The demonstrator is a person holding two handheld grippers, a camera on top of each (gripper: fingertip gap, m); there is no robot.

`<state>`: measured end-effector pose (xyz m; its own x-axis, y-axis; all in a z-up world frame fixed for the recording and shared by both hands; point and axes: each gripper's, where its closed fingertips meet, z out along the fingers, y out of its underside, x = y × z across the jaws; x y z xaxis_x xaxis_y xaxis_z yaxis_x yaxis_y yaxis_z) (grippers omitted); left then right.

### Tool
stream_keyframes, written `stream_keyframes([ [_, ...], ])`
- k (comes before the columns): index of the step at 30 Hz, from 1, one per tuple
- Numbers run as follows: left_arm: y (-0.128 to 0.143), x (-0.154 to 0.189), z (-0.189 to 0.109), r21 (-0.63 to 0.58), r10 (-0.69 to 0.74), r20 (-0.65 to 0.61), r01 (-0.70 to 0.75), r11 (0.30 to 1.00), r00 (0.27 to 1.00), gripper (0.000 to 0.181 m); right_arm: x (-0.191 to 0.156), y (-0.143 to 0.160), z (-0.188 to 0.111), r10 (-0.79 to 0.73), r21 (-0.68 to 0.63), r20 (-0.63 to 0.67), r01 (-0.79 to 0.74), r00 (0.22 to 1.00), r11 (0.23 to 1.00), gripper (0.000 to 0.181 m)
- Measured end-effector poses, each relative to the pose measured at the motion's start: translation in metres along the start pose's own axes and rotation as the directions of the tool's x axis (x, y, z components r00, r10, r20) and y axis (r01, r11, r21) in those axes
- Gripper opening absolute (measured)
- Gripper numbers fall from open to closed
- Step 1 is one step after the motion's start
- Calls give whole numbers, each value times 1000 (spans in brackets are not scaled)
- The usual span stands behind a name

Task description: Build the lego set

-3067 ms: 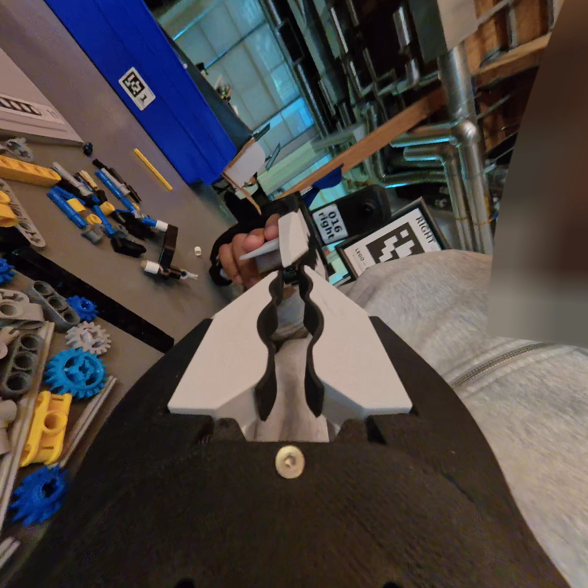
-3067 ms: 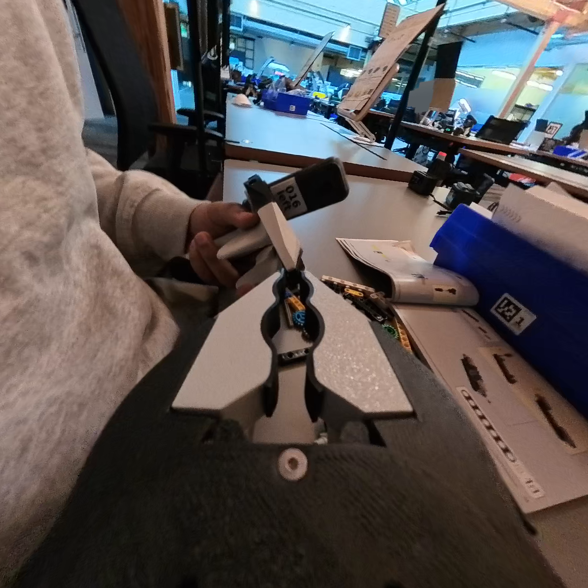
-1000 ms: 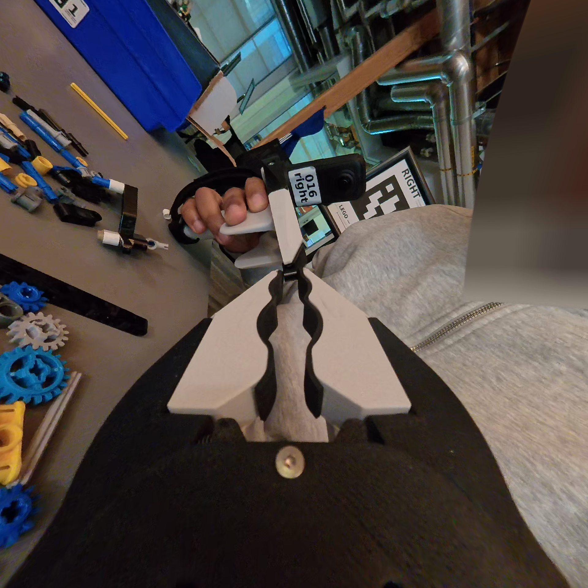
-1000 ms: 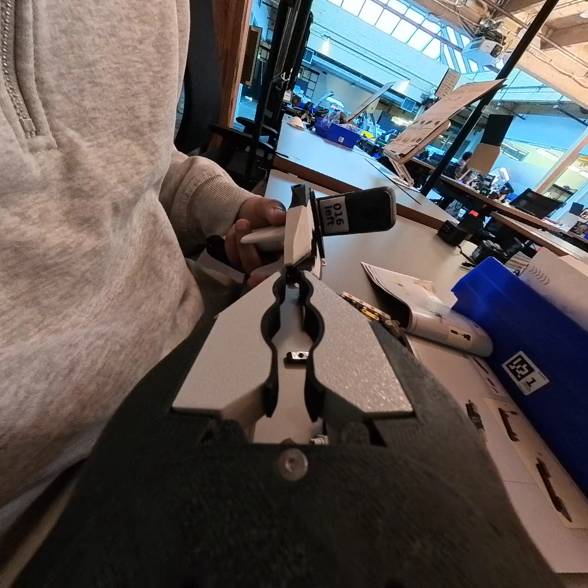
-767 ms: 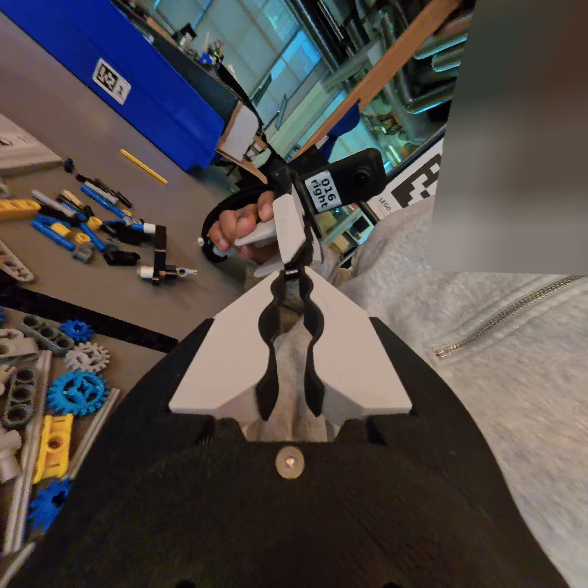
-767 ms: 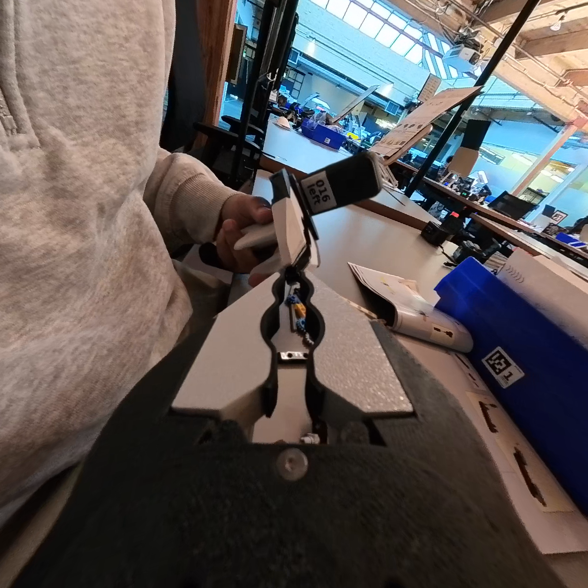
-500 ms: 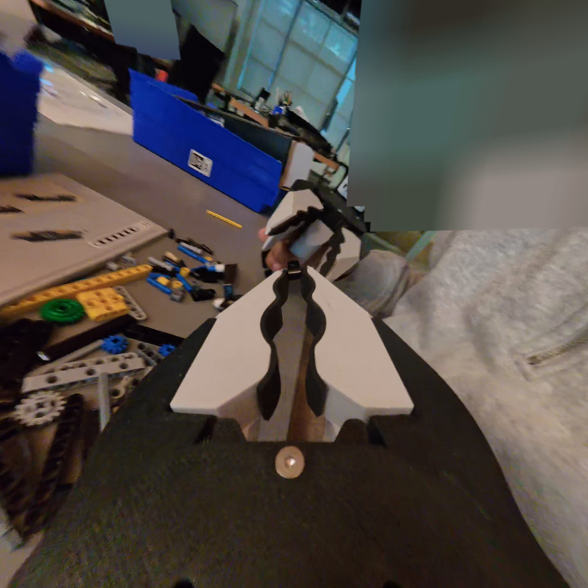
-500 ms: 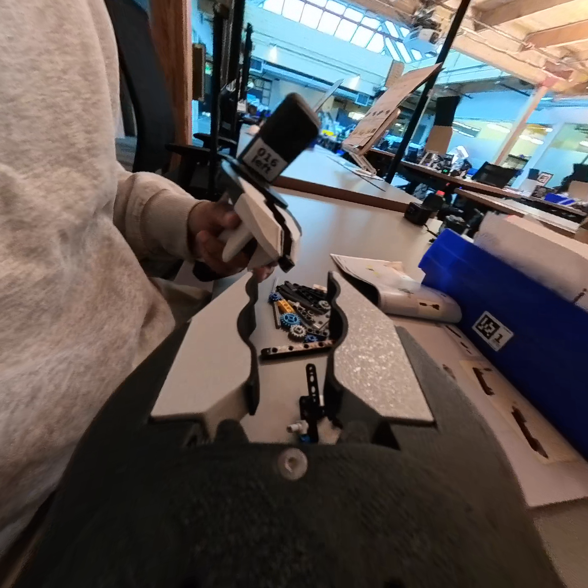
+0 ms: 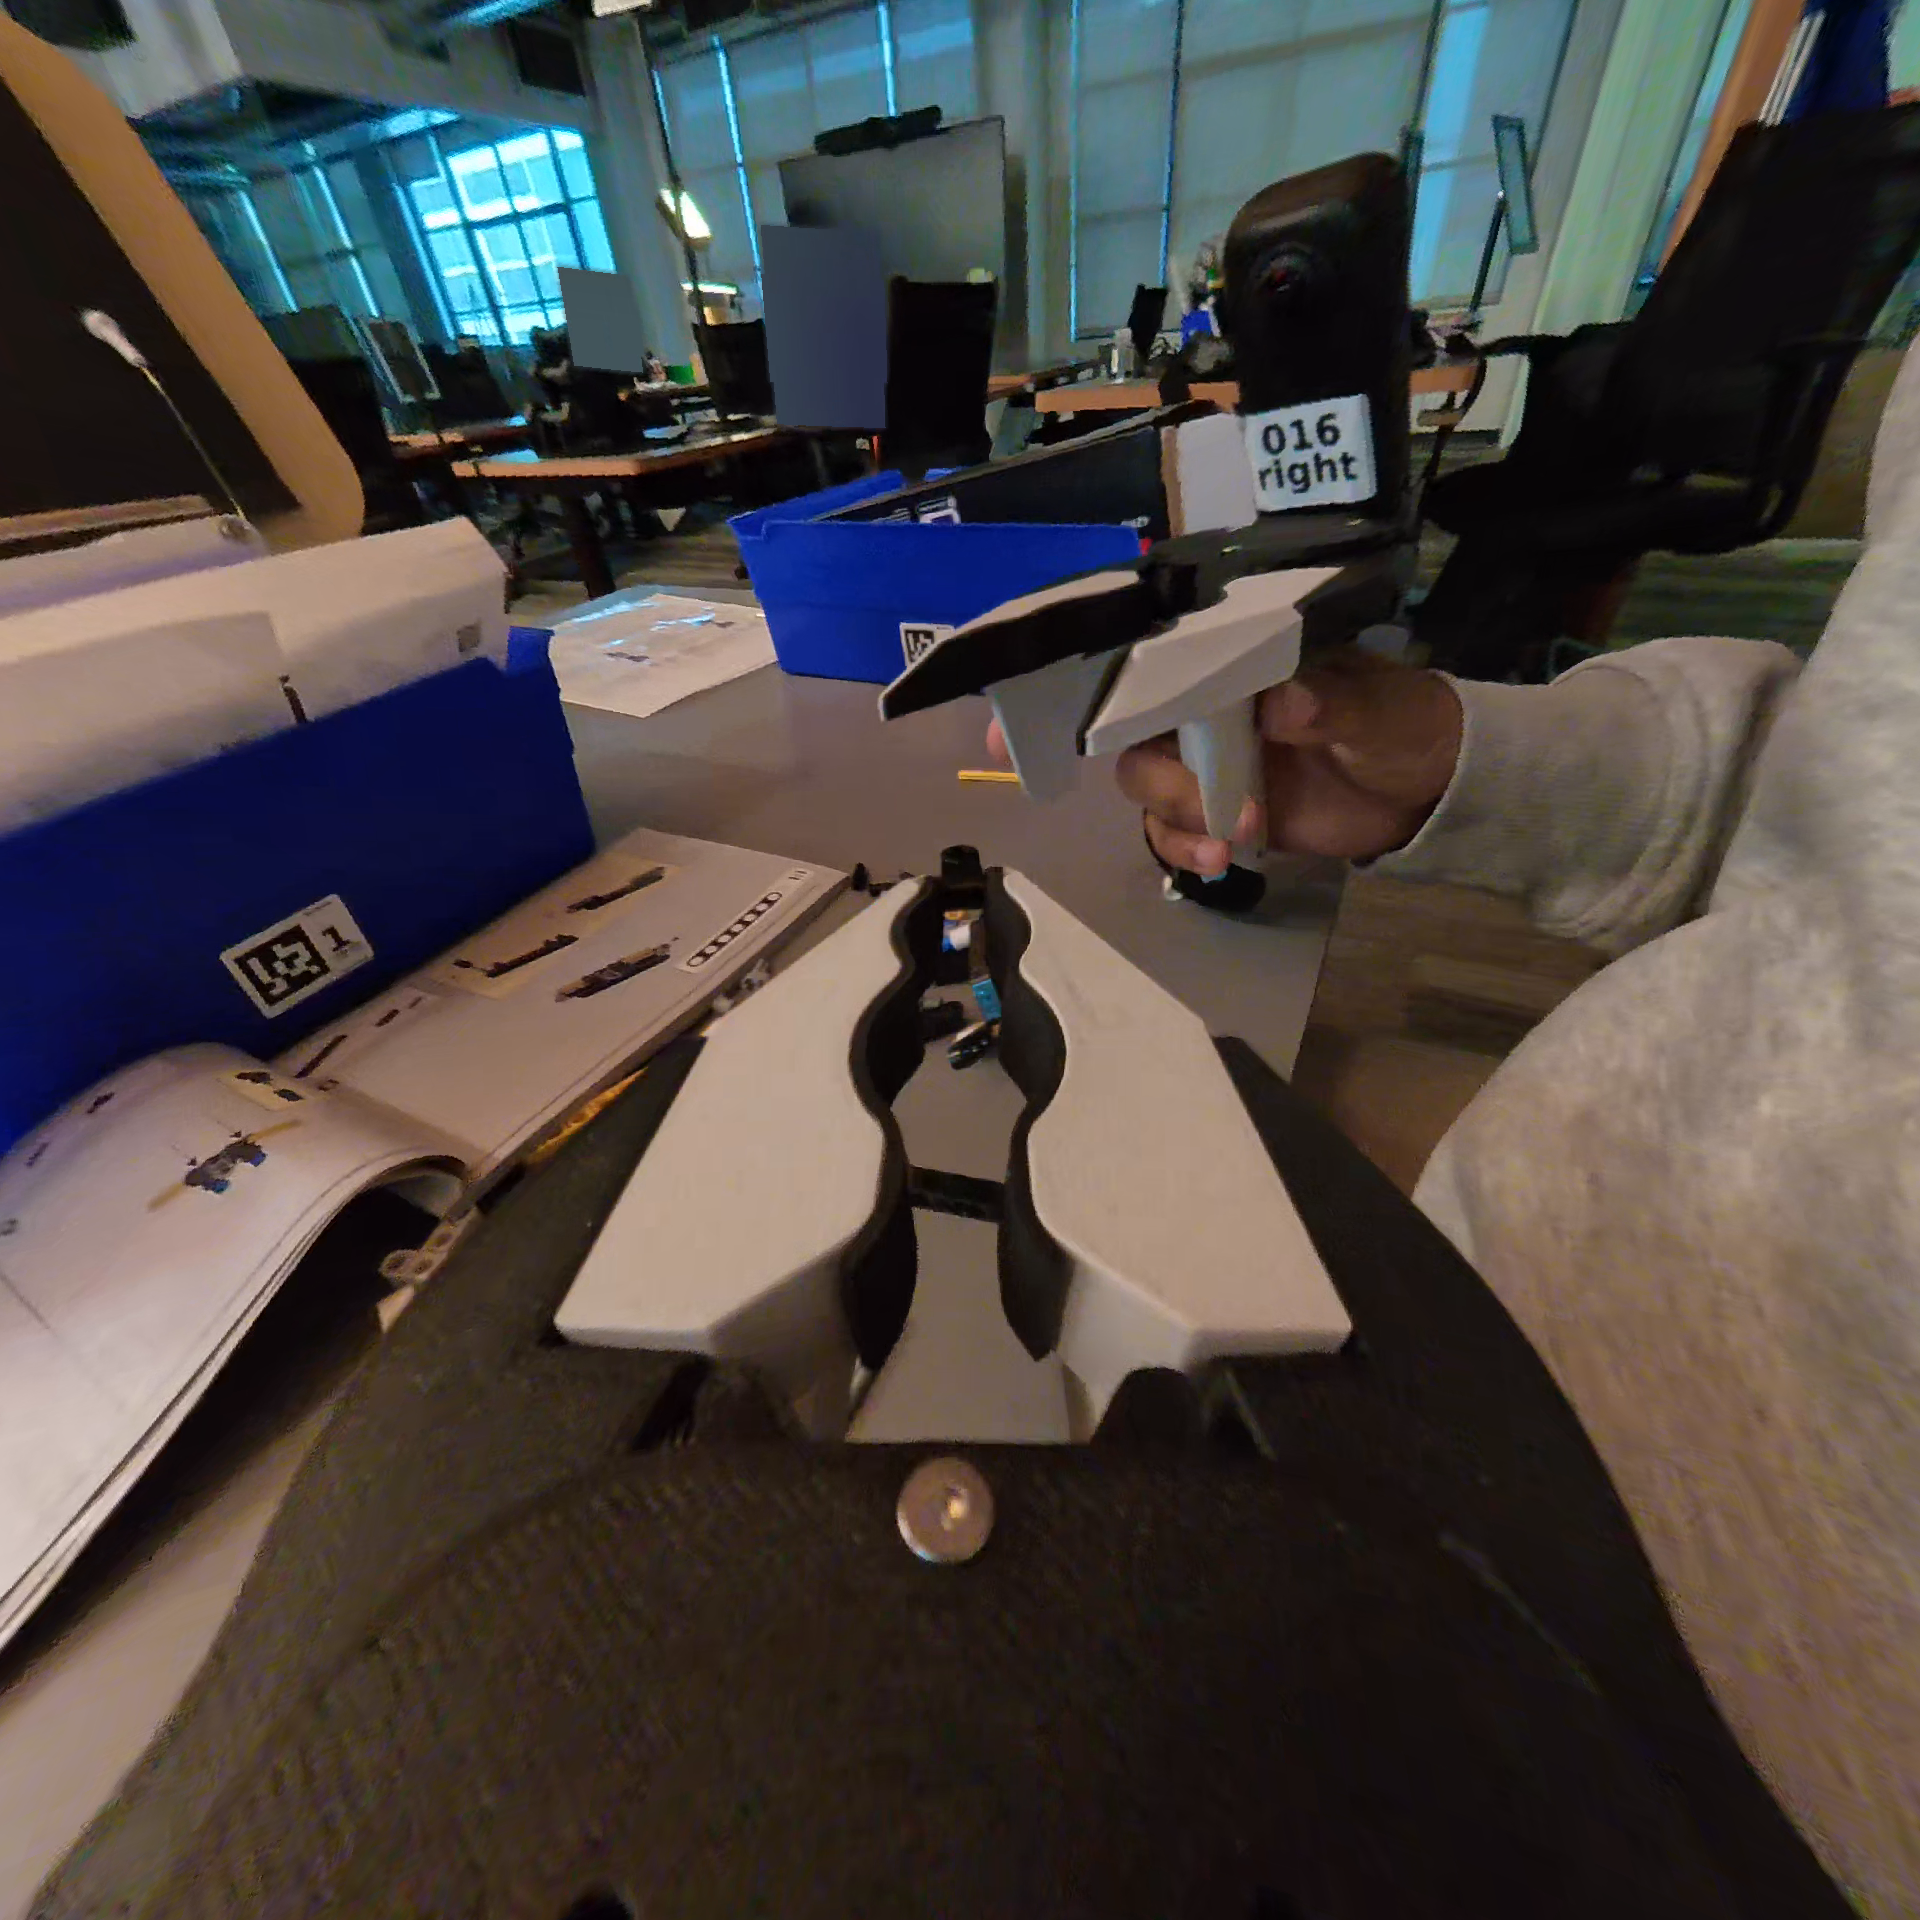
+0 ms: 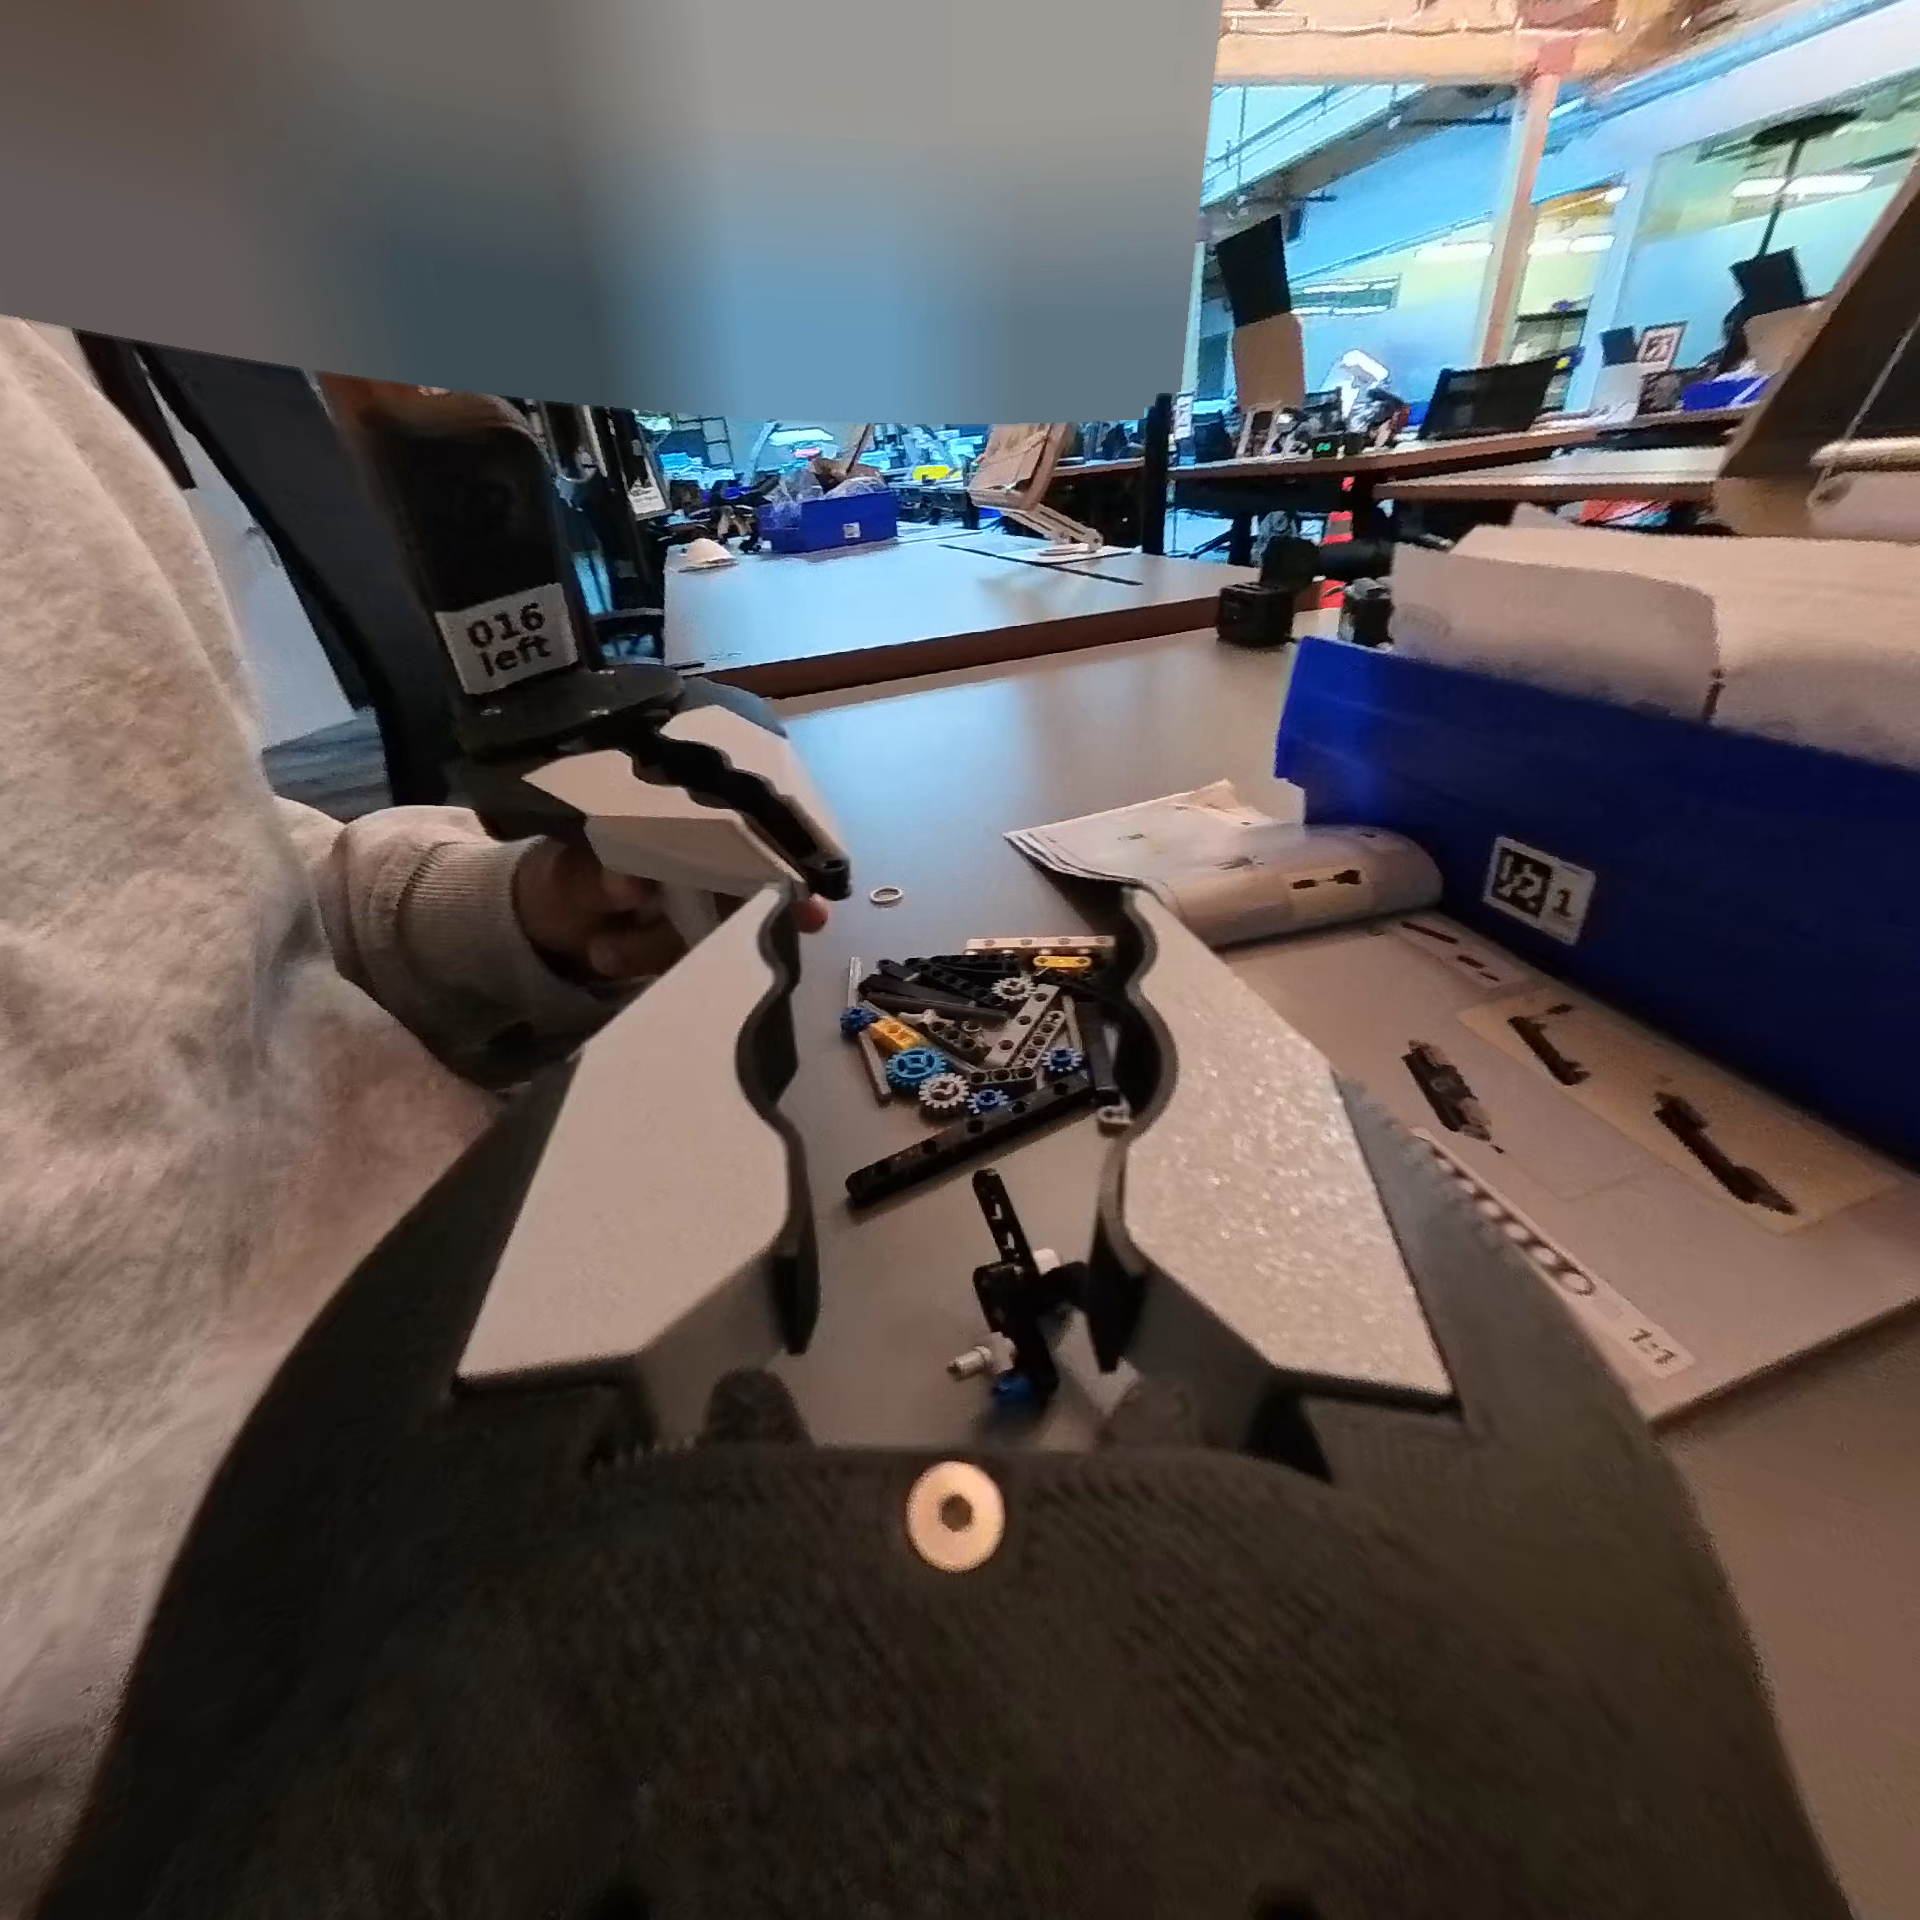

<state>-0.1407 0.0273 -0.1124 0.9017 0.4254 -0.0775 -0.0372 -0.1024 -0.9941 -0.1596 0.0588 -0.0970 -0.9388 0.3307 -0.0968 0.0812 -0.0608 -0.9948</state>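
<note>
My left gripper (image 9: pixel 961 891) is shut on a small black lego piece (image 9: pixel 961 864) held at its tips above the table. It also shows in the right wrist view (image 10: pixel 823 875), at the left, with the piece (image 10: pixel 834 871) at its tip. My right gripper (image 10: pixel 951 914) is open wide and empty, and hovers over a pile of loose lego parts (image 10: pixel 977 1039): black and grey beams, blue and grey gears, a yellow piece. A black assembly with white and blue pins (image 10: pixel 1013 1299) lies nearest, with a long black beam (image 10: pixel 966 1138) beyond it. The right gripper (image 9: pixel 987 727) shows in the left wrist view, held in a hand.
An open instruction booklet (image 9: pixel 520 997) lies left of the parts and also shows in the right wrist view (image 10: pixel 1226 862). A blue bin (image 10: pixel 1558 790) stands behind it. A second blue bin (image 9: pixel 935 582) and a yellow axle (image 9: pixel 987 775) sit farther back. A small ring (image 10: pixel 885 894) lies on the table.
Both grippers have swung from facing each other to facing the table. The right gripper has opened wide. The left has stayed shut on the small black piece.
</note>
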Motion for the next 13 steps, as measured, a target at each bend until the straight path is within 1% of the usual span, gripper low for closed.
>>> stream_keyframes([
  [2,2,-1,0,-8,6,3,-6,1000,1000,7,4,-1,-2,-40,-8,-38,40,998,999,54],
  [3,2,-2,0,-8,4,7,-4,1000,1000,7,10,1,-3,-62,-25,-78,60,995,998,49],
  [4,3,-3,0,-10,3,10,-3,1000,1000,7,20,5,-7,-90,-71,-143,81,986,994,38],
  [5,5,-3,1,-18,-3,9,3,1000,1000,7,38,13,-16,-138,-159,-252,99,958,982,15],
  [6,5,-4,1,-18,-8,12,8,1000,1000,7,60,19,-30,-209,-250,-369,120,906,961,2],
  [8,6,-6,0,-15,-25,15,26,1000,1000,6,97,17,-67,-323,-360,-548,131,771,924,9],
  [9,6,-8,0,-13,-35,18,36,999,999,6,110,17,-84,-346,-395,-601,109,721,912,16],
  [11,6,-10,0,-6,-52,25,52,999,998,6,131,26,-120,-349,-452,-681,5,644,892,26],
  [13,7,-13,0,-6,-69,32,69,998,997,6,144,41,-150,-327,-474,-738,-109,591,874,31],
])
